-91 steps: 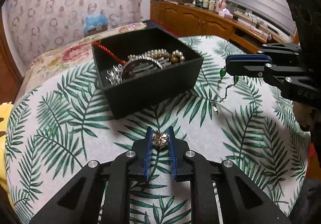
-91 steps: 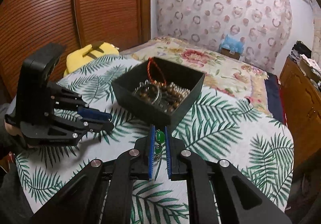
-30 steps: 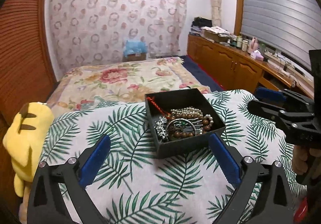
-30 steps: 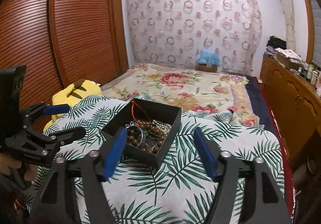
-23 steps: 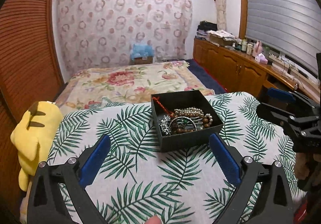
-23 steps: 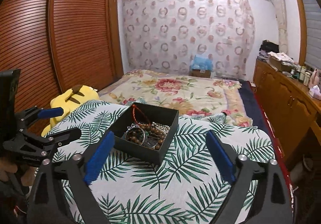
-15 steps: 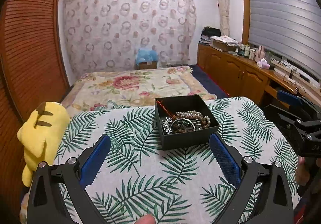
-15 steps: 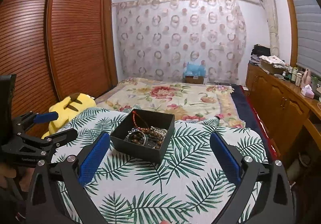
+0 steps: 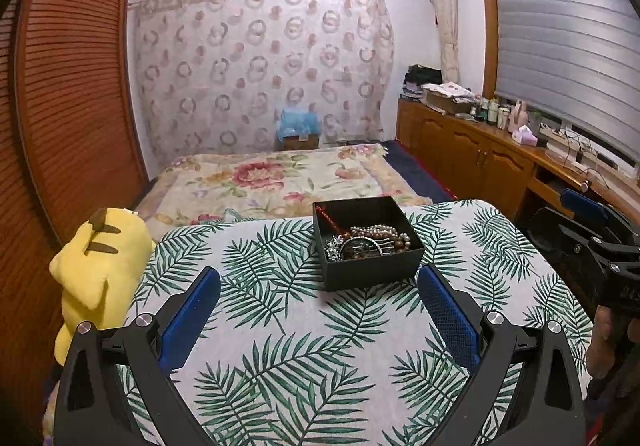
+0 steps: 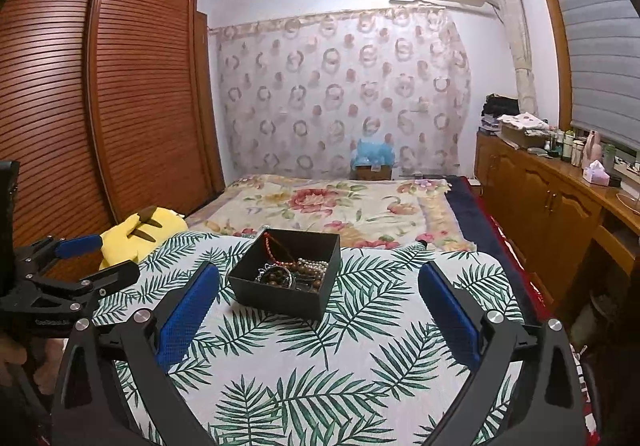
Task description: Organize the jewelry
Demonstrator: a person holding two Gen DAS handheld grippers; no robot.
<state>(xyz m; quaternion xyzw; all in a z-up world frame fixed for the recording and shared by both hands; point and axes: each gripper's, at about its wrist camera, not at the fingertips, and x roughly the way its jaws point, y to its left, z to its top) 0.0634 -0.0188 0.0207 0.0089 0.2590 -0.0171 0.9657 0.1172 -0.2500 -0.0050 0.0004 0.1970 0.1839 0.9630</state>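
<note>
A black open box point(image 9: 372, 272) stands on the palm-leaf cloth point(image 9: 280, 346) and holds a heap of jewelry point(image 9: 366, 242): pearl and brown bead strands, silver pieces, a red cord. It also shows in the right wrist view point(image 10: 280, 300), with the jewelry point(image 10: 296, 272) inside. My left gripper point(image 9: 318, 286) is open and empty, well back from the box. My right gripper point(image 10: 318, 282) is open and empty, also held back. Each gripper shows at the edge of the other's view: the right one point(image 9: 592, 230), the left one point(image 10: 80, 262).
A yellow plush toy point(image 9: 100, 262) lies at the table's left edge. Beyond the table is a bed with a floral blanket point(image 9: 272, 178). A wooden cabinet point(image 9: 480, 162) with bottles runs along the right wall. A slatted wardrobe point(image 10: 120, 106) stands on the left.
Both grippers have let go of their jewelry pieces, opened wide and drawn back and up from the box. The box now looks smaller and farther away.
</note>
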